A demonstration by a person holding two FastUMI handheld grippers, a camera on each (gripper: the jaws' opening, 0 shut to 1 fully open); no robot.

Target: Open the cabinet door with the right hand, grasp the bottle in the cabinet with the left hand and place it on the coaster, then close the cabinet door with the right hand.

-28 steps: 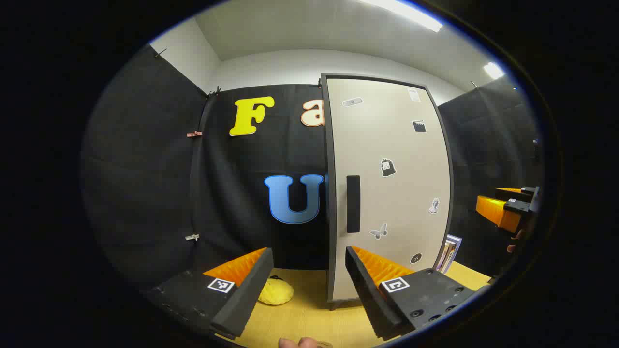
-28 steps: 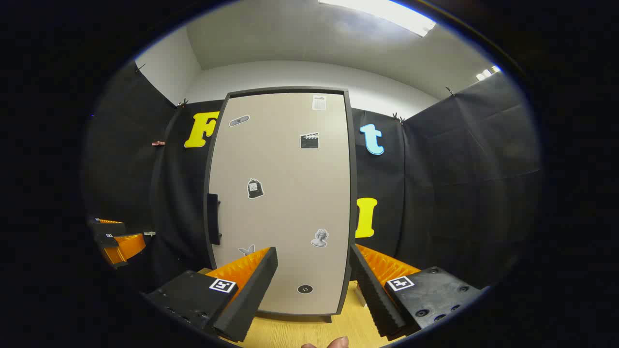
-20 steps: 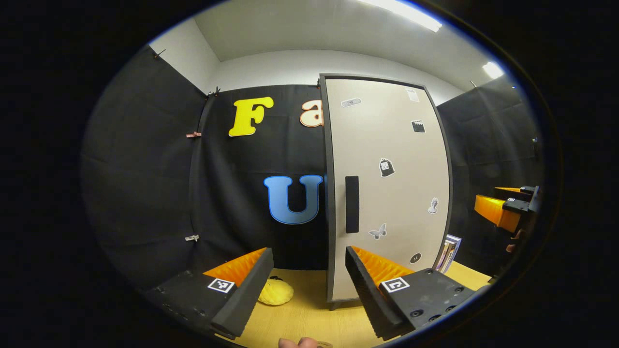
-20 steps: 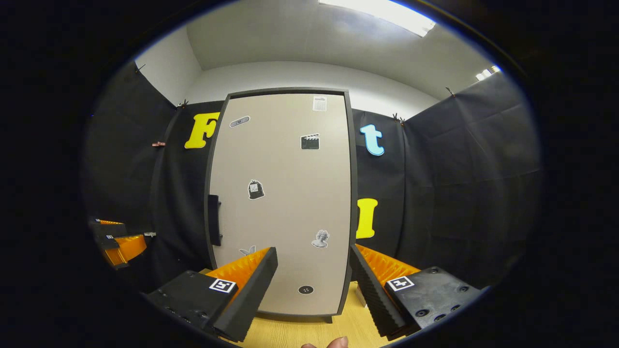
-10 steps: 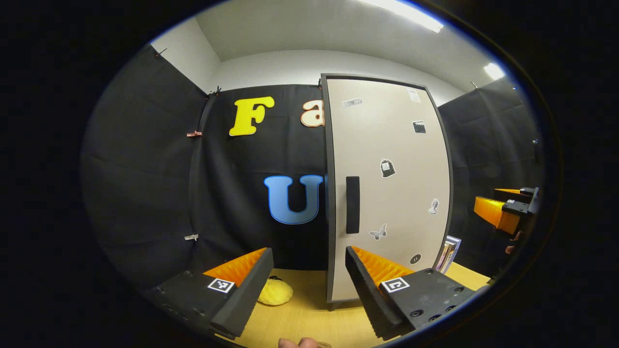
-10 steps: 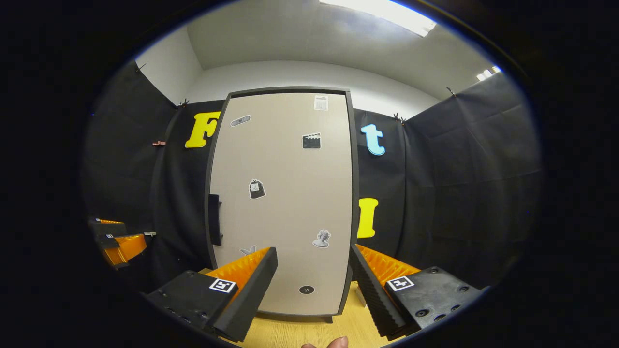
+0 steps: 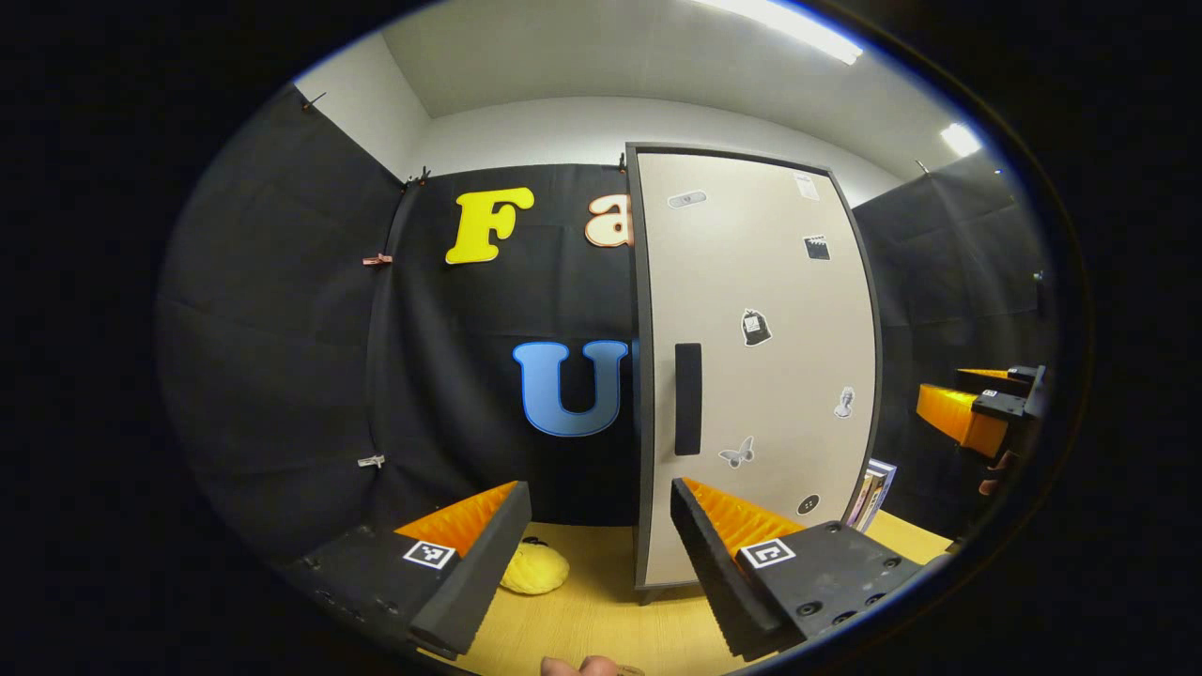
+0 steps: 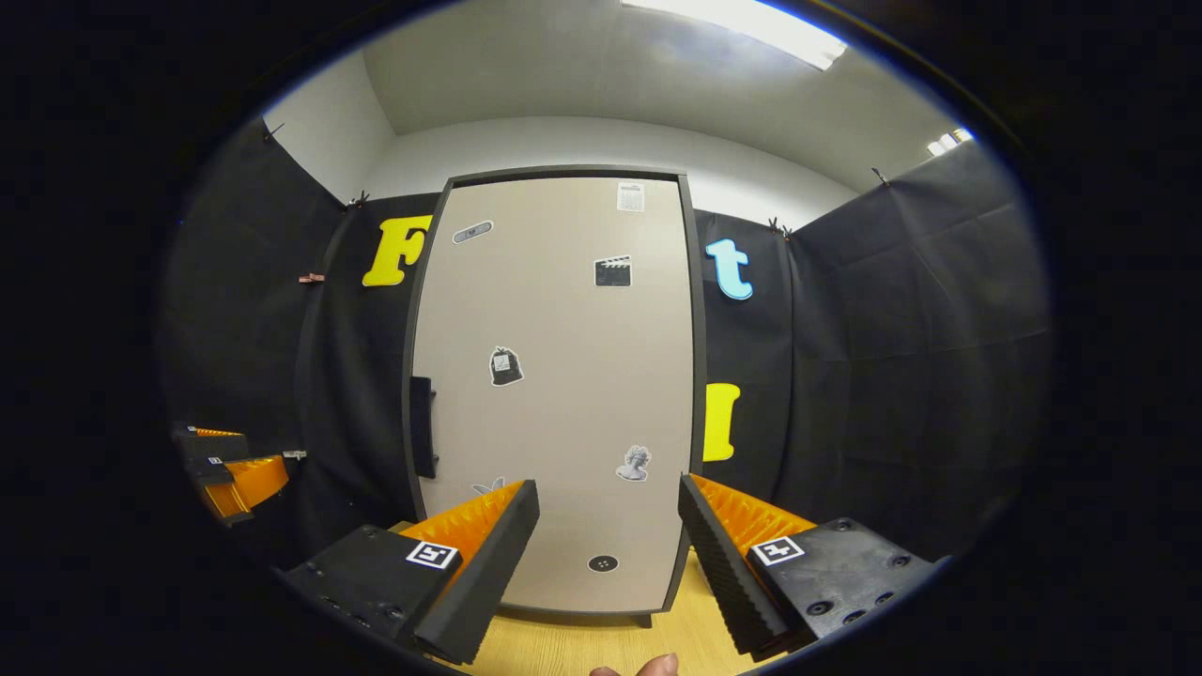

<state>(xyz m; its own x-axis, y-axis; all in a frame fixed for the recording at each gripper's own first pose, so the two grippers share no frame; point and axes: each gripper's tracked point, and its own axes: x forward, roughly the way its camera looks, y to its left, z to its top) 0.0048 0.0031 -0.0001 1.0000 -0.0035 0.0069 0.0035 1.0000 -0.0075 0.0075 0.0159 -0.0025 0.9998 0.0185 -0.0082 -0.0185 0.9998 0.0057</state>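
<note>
A tall beige cabinet door [image 8: 563, 394] with a dark frame and small stickers stands closed ahead of me; the same door [image 7: 761, 366] fills the right half of the left gripper view. Its dark vertical handle [image 8: 422, 427] sits on the door's left edge, and the handle [image 7: 687, 399] faces the left gripper view squarely. My right gripper [image 8: 606, 554] is open and empty, short of the door. My left gripper [image 7: 596, 554] is open and empty too, held over the table. The closed door hides the inside of the cabinet.
The wooden table [image 7: 601, 610] carries a yellow knitted item [image 7: 535, 568] near the back wall. Some books [image 7: 869, 493] stand to the right of the cabinet. The other gripper [image 7: 977, 413] shows far right in the left gripper view, and far left [image 8: 230, 469] in the right one.
Almost nothing has moved. The right gripper view has drifted slightly, so the door sits a touch further right in it. Both grippers stay open.
</note>
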